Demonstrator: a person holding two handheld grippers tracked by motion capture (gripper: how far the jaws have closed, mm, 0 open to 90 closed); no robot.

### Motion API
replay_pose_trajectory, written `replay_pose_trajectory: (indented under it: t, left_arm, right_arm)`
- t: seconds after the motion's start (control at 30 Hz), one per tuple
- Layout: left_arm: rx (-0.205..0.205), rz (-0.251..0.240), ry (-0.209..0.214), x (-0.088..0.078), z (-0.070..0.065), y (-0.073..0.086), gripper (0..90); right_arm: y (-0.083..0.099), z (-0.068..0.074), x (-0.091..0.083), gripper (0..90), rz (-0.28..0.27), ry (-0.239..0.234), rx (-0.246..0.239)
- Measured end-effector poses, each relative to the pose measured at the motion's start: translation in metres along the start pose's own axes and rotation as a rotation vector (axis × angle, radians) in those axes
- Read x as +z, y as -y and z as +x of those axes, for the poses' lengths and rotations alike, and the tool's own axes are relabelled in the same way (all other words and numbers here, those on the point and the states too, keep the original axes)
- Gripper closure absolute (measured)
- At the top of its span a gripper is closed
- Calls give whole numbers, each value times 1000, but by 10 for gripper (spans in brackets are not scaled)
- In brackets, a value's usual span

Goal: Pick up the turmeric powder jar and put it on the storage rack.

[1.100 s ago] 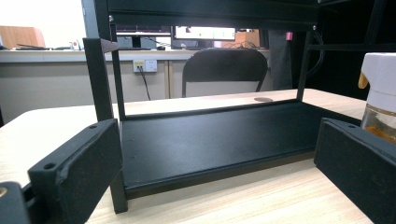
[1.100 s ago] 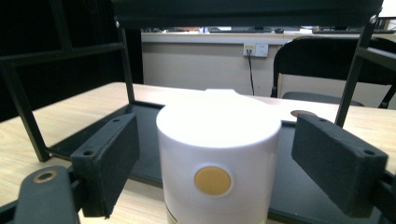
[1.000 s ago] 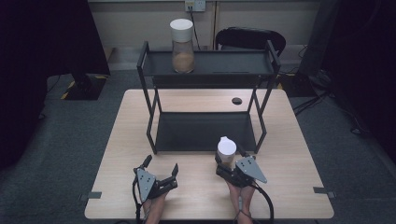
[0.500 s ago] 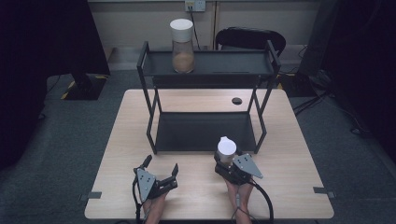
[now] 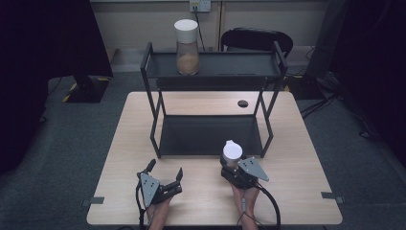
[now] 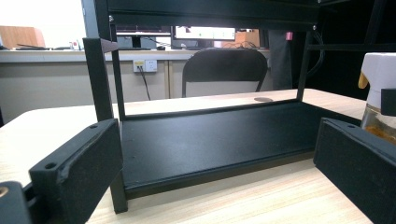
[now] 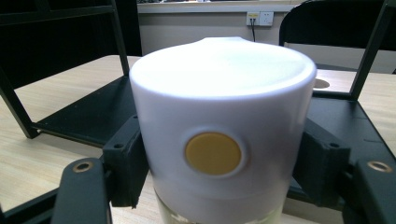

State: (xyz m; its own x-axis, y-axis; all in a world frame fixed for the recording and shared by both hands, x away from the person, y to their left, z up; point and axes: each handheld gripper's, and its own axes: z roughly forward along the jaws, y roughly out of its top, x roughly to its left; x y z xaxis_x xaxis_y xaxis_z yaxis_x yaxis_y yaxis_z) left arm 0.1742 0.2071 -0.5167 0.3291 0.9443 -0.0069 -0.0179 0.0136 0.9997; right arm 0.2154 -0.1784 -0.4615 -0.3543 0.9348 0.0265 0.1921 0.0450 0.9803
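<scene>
Seen from the high view, my left gripper (image 5: 168,178) rests near the front edge of the wooden table (image 5: 297,158), its 2 jaws spread wide with nothing between them — the left gripper view confirms this, looking through the gap at the black lower shelf (image 6: 210,140) of the 2-tier metal rack (image 5: 210,96). To the right of it, still near the table's front, my right gripper (image 5: 230,168) has just been closing its jaws, and they now pinch the white-lidded jar (image 5: 232,152) from both sides. The right gripper view shows the black pads pressed against the white lid (image 7: 219,130), 1 on each flank, with a round yellow button (image 7: 213,153) facing the camera and clear glass showing just below the lid. That jar stands upright on the tabletop, just in front of the rack's lower shelf and toward its right end; it also shows at the right edge of the left gripper view (image 6: 380,98). Farther back, at the left end of the rack's upper shelf, 1 taller jar (image 5: 186,48) with a white lid stands upright, partly filled with something tan. Right of it, on the table behind the rack, sits 1 small dark round hole (image 5: 242,103) — and beyond the table, a black chair (image 5: 256,40).
</scene>
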Motion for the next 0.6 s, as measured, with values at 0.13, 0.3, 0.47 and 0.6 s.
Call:
replay_pose_trajectory:
  t: [0.13, 0.3, 0.47, 0.6]
  left_arm:
    - [0, 0, 0, 0, 0, 0, 12]
    - [0, 0, 0, 0, 0, 0, 12]
    - [0, 0, 0, 0, 0, 0, 12]
    - [0, 0, 0, 0, 0, 0, 12]
  right_arm:
    - [0, 0, 0, 292, 1, 1, -9]
    - [0, 2, -1, 295, 0, 9, -13]
    - [0, 3, -2, 297, -1, 11, -19]
    - [0, 3, -3, 297, 1, 6, -23]
